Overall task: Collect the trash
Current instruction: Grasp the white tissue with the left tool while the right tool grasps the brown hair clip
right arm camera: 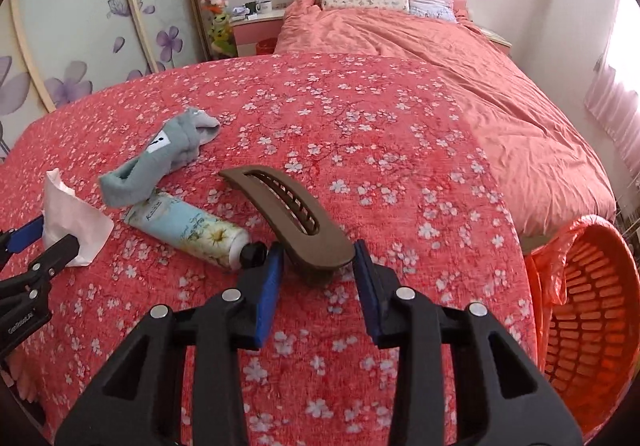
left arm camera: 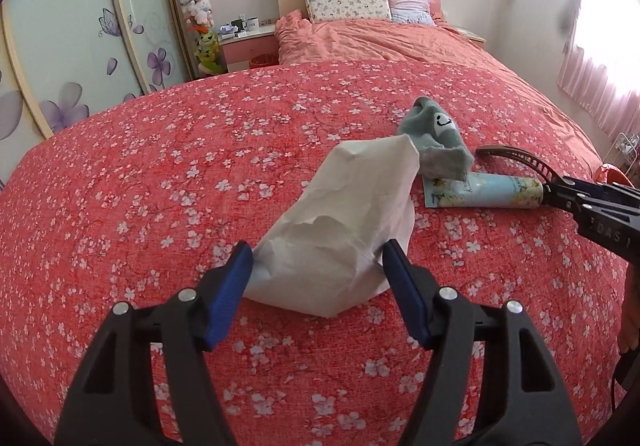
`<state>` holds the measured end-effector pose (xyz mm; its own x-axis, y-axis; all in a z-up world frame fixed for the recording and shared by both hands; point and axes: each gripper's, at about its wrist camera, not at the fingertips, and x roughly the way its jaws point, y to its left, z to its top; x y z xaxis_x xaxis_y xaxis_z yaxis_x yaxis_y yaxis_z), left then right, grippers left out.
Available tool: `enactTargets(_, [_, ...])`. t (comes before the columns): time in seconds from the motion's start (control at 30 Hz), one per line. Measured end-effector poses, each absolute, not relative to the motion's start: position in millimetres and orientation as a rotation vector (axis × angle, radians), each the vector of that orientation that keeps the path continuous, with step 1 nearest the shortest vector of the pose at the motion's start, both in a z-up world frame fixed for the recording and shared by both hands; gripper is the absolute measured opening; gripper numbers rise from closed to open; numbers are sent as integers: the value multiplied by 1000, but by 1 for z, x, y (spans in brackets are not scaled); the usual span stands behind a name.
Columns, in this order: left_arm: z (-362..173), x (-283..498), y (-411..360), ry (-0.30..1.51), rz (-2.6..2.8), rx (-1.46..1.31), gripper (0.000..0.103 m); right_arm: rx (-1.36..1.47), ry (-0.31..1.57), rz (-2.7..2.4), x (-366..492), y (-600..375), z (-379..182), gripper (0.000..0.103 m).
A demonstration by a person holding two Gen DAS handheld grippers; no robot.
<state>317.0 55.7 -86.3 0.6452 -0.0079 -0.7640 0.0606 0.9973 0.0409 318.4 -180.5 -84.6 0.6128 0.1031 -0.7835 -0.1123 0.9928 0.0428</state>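
Left wrist view: the crumpled tissue (left arm camera: 340, 222) is seen on the bed (left arm camera: 160, 174) between the open fingers of the left gripper (left arm camera: 318, 262), not yet gripped. Right wrist view: the right gripper (right arm camera: 318, 266) is spread around a brown hair clip (right arm camera: 288, 214). Nothing is visible in the orange basket (right arm camera: 592, 306); collection is judged barely begun.

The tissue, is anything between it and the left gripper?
No. The left gripper already has its open fingers on either side of the tissue on the bed; nothing lies between them.
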Motion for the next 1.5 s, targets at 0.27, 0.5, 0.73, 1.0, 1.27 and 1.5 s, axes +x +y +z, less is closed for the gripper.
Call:
enactTargets(0.27, [-86, 308, 52, 862, -34, 80, 67, 2, 892, 98, 269, -202, -84, 35])
enactTargets(0.5, [-83, 294, 45, 861, -18, 117, 76, 36, 894, 106, 264, -203, -82, 52])
enactTargets(0.73, [-83, 307, 48, 879, 0, 108, 83, 32, 888, 91, 295, -199, -81, 55])
enactTargets(1.0, [-84, 313, 42, 871, -22, 96, 62, 24, 914, 71, 293, -196, -90, 33])
enactTargets(1.27, [-83, 288, 48, 853, -26, 104, 56, 20, 895, 44, 264, -197, -91, 33])
enactTargets(1.5, [-85, 288, 48, 855, -17, 98, 57, 17, 884, 34, 265, -195, -91, 33])
